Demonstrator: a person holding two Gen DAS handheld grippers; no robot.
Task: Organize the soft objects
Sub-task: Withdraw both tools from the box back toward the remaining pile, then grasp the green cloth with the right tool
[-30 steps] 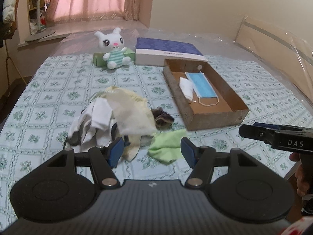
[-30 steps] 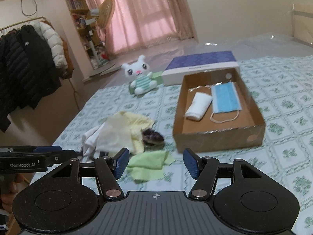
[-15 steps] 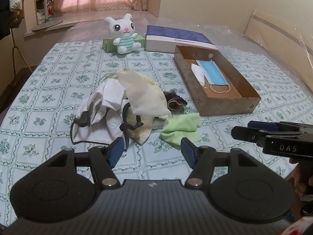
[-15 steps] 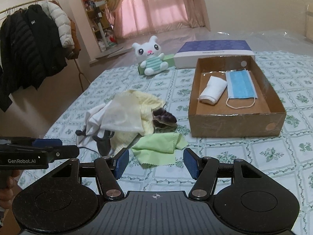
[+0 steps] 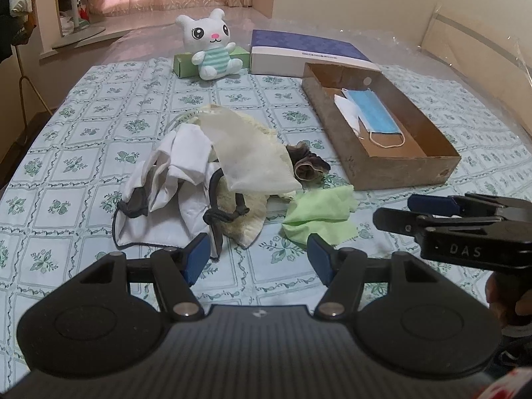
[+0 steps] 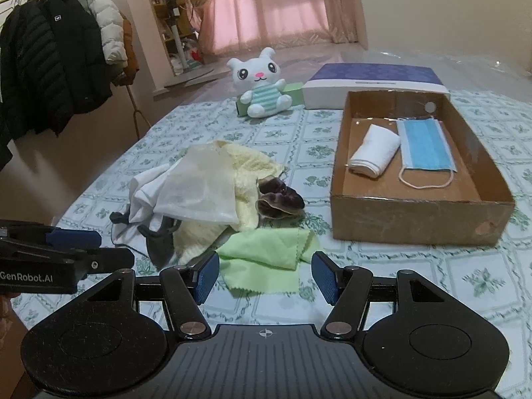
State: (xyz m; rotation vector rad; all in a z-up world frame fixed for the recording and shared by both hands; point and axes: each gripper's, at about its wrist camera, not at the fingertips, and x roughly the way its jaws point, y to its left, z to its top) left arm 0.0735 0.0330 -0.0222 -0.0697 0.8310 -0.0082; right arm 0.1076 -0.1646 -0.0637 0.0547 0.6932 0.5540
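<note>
Because both the left tongs (image 5: pixel 257 259) and right tongs (image 6: pixel 265 277) stand open and empty, the light green square cloth (image 6: pixel 269 252) lies on the bed beside the brown cardboard box (image 6: pixel 415 217), probably its destination.

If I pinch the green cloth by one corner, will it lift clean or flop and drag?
The green cloth lies thin and creased, so it will probably hang limp and trail. It looks light, likely easy to lift. Its far edge meets the yellow towel, so it might tug that pile slightly.
</note>
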